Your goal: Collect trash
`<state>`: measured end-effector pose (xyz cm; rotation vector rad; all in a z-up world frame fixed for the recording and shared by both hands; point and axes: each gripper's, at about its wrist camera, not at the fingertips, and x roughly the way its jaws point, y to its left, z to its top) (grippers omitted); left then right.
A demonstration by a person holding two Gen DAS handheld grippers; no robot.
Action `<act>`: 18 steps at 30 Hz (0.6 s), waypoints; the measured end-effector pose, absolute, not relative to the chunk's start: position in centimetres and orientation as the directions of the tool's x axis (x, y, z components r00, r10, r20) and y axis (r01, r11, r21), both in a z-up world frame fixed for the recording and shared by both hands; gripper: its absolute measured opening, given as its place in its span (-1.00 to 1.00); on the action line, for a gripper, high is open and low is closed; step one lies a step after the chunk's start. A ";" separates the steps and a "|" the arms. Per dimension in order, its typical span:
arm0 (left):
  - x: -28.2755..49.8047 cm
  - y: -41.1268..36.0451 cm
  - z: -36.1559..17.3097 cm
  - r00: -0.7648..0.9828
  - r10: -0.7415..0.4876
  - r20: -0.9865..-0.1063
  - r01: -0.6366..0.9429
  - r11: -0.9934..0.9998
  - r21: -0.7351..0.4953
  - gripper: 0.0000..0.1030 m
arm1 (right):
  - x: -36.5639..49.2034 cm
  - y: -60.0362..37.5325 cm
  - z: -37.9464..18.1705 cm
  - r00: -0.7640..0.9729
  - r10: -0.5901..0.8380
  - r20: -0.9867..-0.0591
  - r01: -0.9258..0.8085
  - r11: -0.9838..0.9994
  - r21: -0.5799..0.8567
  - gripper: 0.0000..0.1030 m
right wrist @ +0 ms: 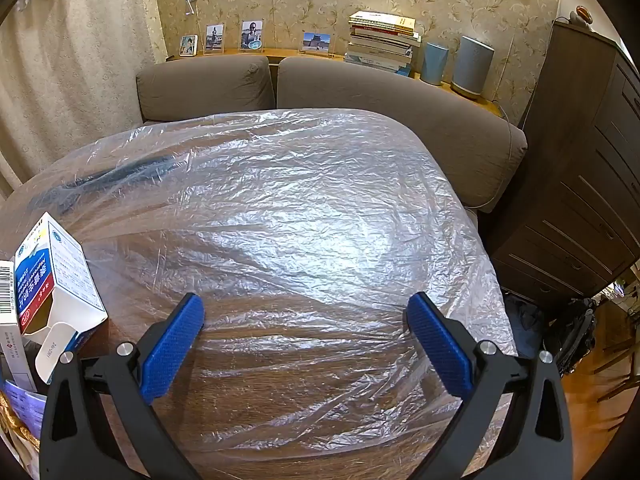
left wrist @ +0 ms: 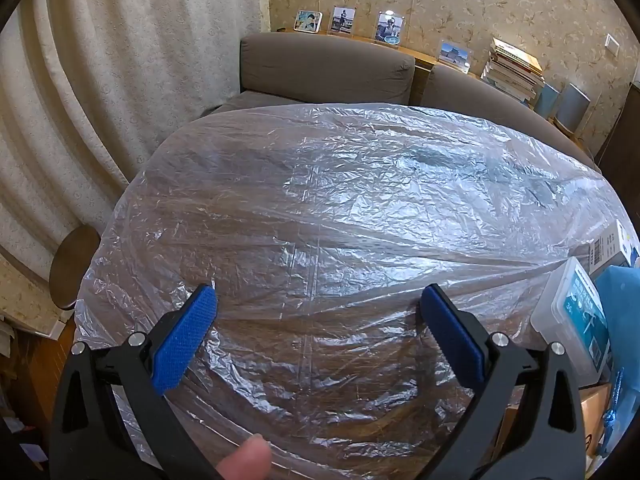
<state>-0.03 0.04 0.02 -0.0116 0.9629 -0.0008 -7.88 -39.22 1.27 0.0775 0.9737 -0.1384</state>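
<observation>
We hold our left tool (left wrist: 318,300) and our right tool (right wrist: 304,310) angled down over a wooden worktop (right wrist: 256,400), and both stand spread as wide as they go, with nothing between their blue pads (left wrist: 182,340). Neither tool touches anything.

A large sheet of clear, crinkled plastic (left wrist: 340,220) lies spread flat across most of the worktop, reaching to its far edge beside the brown sofa (left wrist: 324,68). Through the film we see the wood grain and a dark, blurred shape near the far side that we cannot make out.

The trash sits at the inner side of each view, between our two tools. In the left view a translucent plastic box with a teal label (left wrist: 576,320) lies on the edge of the plastic sheet, with a white carton (left wrist: 612,252) just behind it. In the right view an opened white, blue and red carton (right wrist: 56,280) stands tilted just beside the sheet, its flap hanging open, and a barcoded box (right wrist: 8,300) is touching it on the left.

A fingertip (left wrist: 244,460) shows at the bottom of the left view.
</observation>
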 end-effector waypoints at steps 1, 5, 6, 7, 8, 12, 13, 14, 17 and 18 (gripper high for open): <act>0.0 0.0 0.0 0.569 -0.003 -0.822 -0.004 1.000 -0.007 0.97 | -7.9 -39.2 1.3 0.561 -0.089 -0.823 0.152 0.988 -0.003 0.93; 0.0 0.0 0.0 0.570 -0.004 -0.822 -0.005 1.000 -0.008 0.97 | -7.9 -39.2 1.3 0.558 -0.086 -0.825 0.152 0.988 -0.001 0.93; 0.0 0.0 0.0 0.570 -0.004 -0.822 -0.005 1.000 -0.008 0.97 | -7.9 -39.2 1.3 0.558 -0.086 -0.826 0.152 0.988 0.000 0.93; 0.0 0.0 0.0 0.570 -0.004 -0.822 -0.005 1.000 -0.008 0.97 | -7.9 -39.2 1.3 0.557 -0.085 -0.826 0.152 0.988 0.001 0.93; 0.0 0.0 0.0 0.570 -0.004 -0.822 -0.005 1.000 -0.008 0.97 | -7.9 -39.1 1.3 0.556 -0.084 -0.827 0.152 0.988 0.001 0.93; -0.1 0.0 0.1 0.569 -0.003 -0.822 -0.004 1.000 -0.007 0.97 | -7.6 -39.4 1.2 0.552 -0.079 -0.830 0.152 0.988 0.006 0.93; -0.1 0.1 0.1 0.569 -0.003 -0.822 -0.004 1.000 -0.007 0.97 | -7.7 -39.4 1.2 0.552 -0.080 -0.830 0.152 0.988 0.006 0.93; -0.1 0.1 0.1 0.569 -0.003 -0.822 -0.004 1.000 -0.007 0.97 | -7.7 -39.4 1.2 0.553 -0.081 -0.829 0.152 0.988 0.005 0.93; -0.1 0.1 0.2 0.569 -0.003 -0.822 -0.004 1.000 -0.007 0.97 | -7.8 -39.2 1.2 0.554 -0.082 -0.828 0.152 0.988 0.003 0.93; -0.1 0.1 0.1 0.569 -0.003 -0.822 -0.004 1.000 -0.007 0.97 | -7.9 -39.2 1.3 0.555 -0.083 -0.828 0.152 0.988 0.003 0.93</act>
